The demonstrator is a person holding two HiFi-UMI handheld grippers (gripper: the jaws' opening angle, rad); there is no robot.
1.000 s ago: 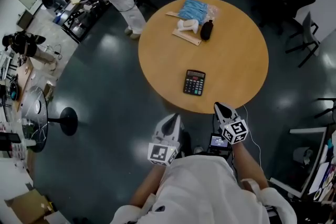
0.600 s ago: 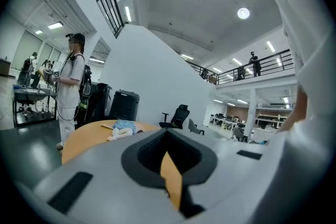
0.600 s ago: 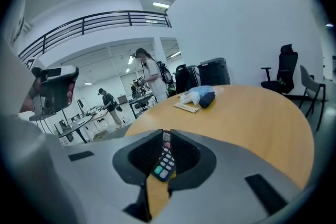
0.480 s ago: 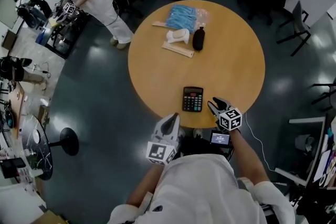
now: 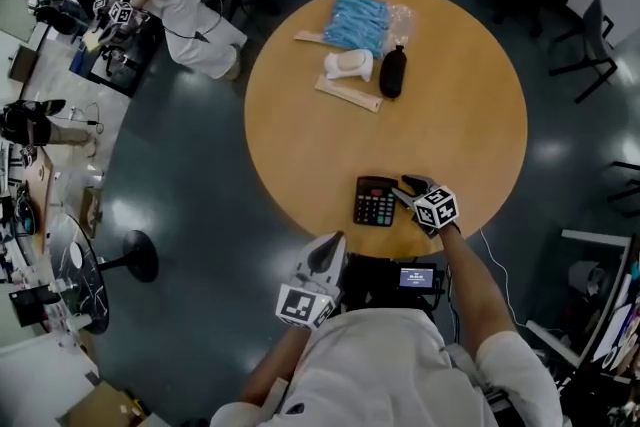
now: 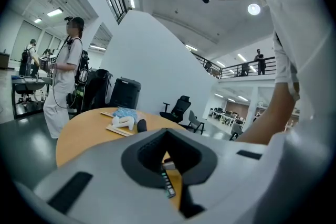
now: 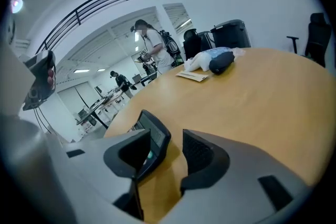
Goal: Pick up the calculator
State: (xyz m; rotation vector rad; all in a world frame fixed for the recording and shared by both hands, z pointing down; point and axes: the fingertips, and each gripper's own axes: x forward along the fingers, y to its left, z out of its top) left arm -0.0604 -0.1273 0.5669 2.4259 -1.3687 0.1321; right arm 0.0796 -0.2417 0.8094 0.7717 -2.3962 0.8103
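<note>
On the round table (image 5: 450,95), the calculator (image 5: 374,201) is lying flat by the table's near edge, where the right gripper (image 5: 404,189) is opening its jaws astride its side, likely to clamp it, while the left gripper (image 5: 335,240) is hanging closed and empty off that edge.

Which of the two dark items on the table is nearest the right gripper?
The calculator at the near edge, partly between the opening jaws of the right gripper; the black pouch lies far across the table.
</note>
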